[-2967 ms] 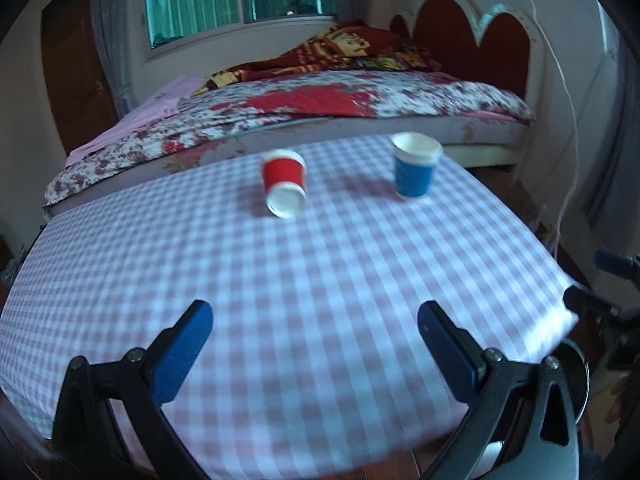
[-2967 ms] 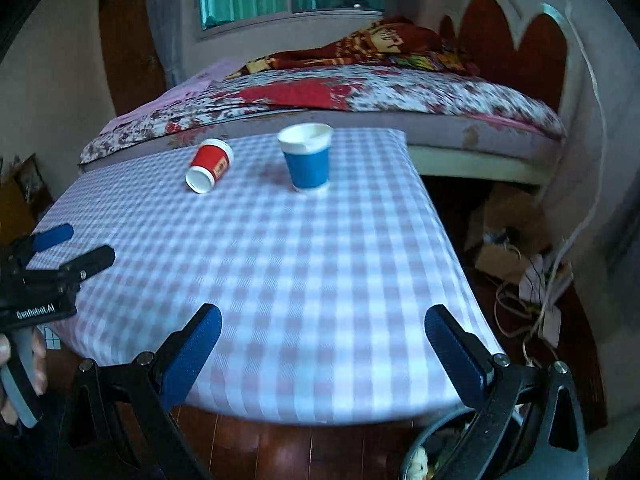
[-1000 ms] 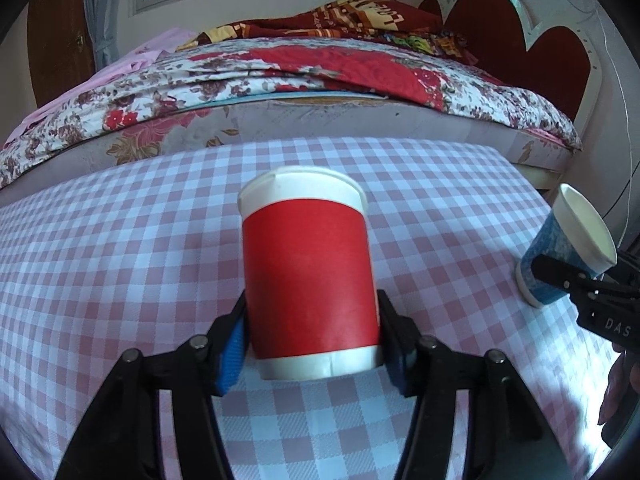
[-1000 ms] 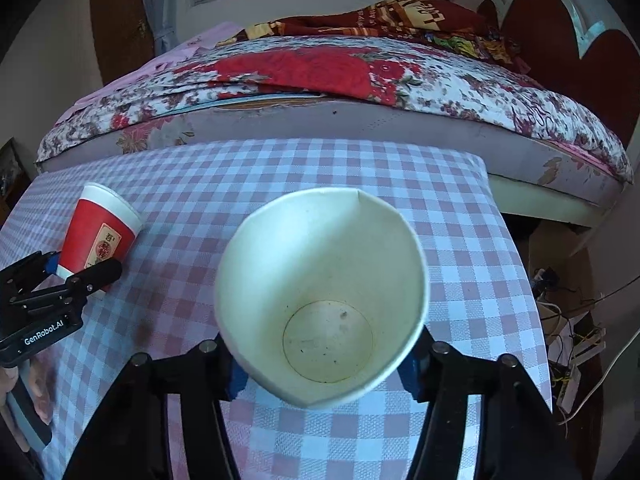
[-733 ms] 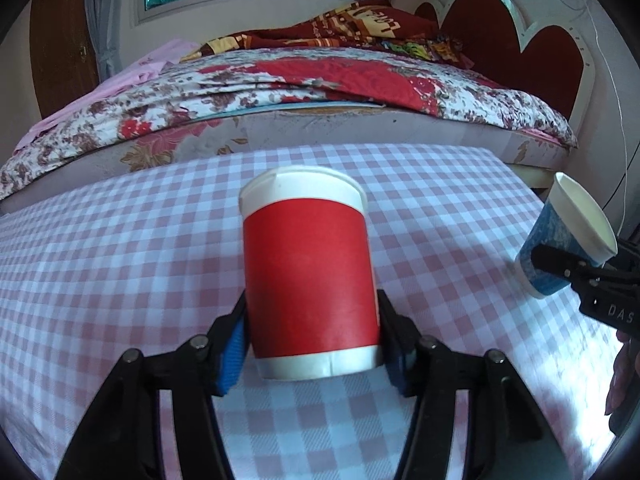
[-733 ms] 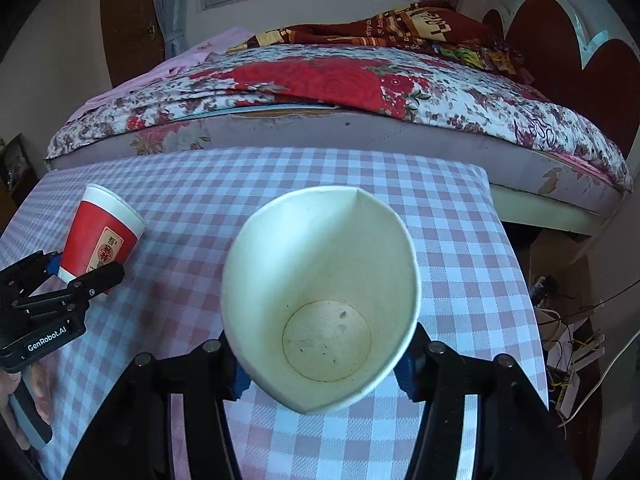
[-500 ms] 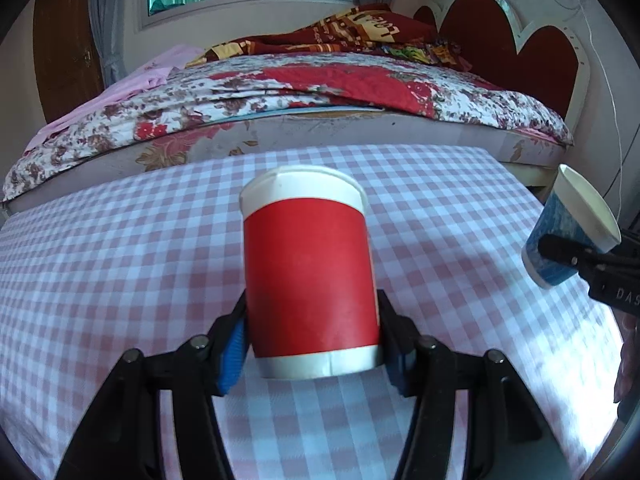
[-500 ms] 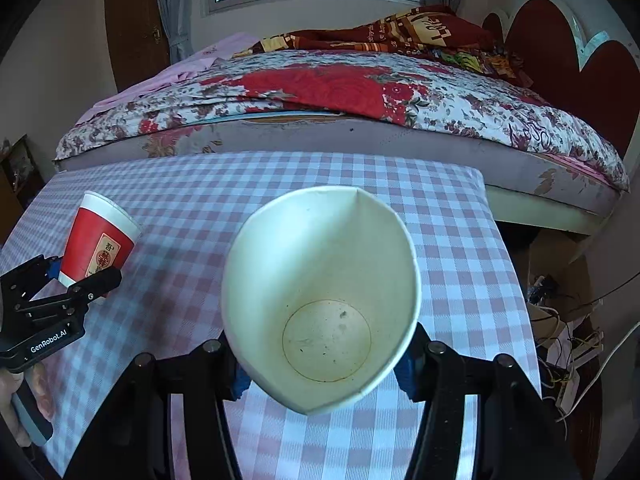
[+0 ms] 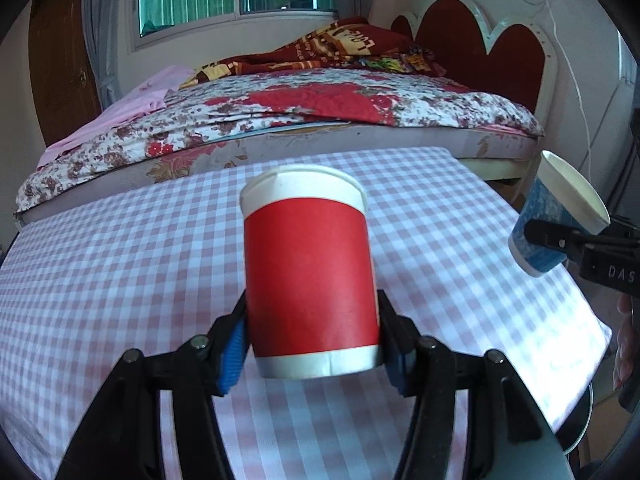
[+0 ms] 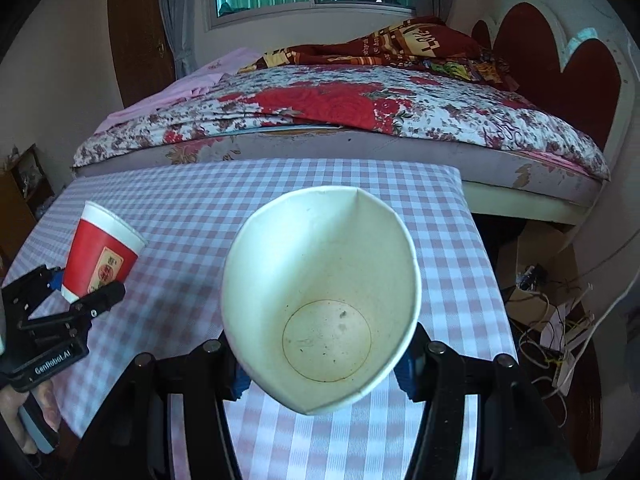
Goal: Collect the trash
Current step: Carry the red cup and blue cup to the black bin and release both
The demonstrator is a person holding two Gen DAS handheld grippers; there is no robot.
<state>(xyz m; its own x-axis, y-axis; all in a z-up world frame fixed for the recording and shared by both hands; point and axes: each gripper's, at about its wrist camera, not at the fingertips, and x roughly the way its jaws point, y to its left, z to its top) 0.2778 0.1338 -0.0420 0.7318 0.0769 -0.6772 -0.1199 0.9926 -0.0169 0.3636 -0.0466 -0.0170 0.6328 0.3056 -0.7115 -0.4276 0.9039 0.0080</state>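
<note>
- Left gripper (image 9: 312,340): clamped across the lower body of the red paper cup (image 9: 308,272), blue pads pressed to both sides near the base band; white rim pointing away from the camera and up, long axis running roughly along the fingers.
- Right gripper (image 10: 324,364): squeezed onto the blue paper cup (image 9: 556,224), hard enough to pinch the white rim into a pointed oval; open mouth tilted toward the wrist camera, a brown stain ring showing on the bottom inside.
- Both cups lifted clear of the checked tablecloth (image 9: 120,264), each held in the air over the near part of the table; nothing else seen on the cloth.
- Red cup well to the left of the blue one, apart and not touching; from the right wrist view, leaning with its rim toward the middle of the table.
- Deciding relation, as a judgement: a round dark rim (image 9: 580,420) low at the right edge of the left wrist view, below the table's right corner, possibly a bin but too cut off to confirm. If so, nearer the right gripper, down and to the right; longer crossing for the left.
- Risk, as a judgement: further crushing of the thin blue cup under the present squeeze.
</note>
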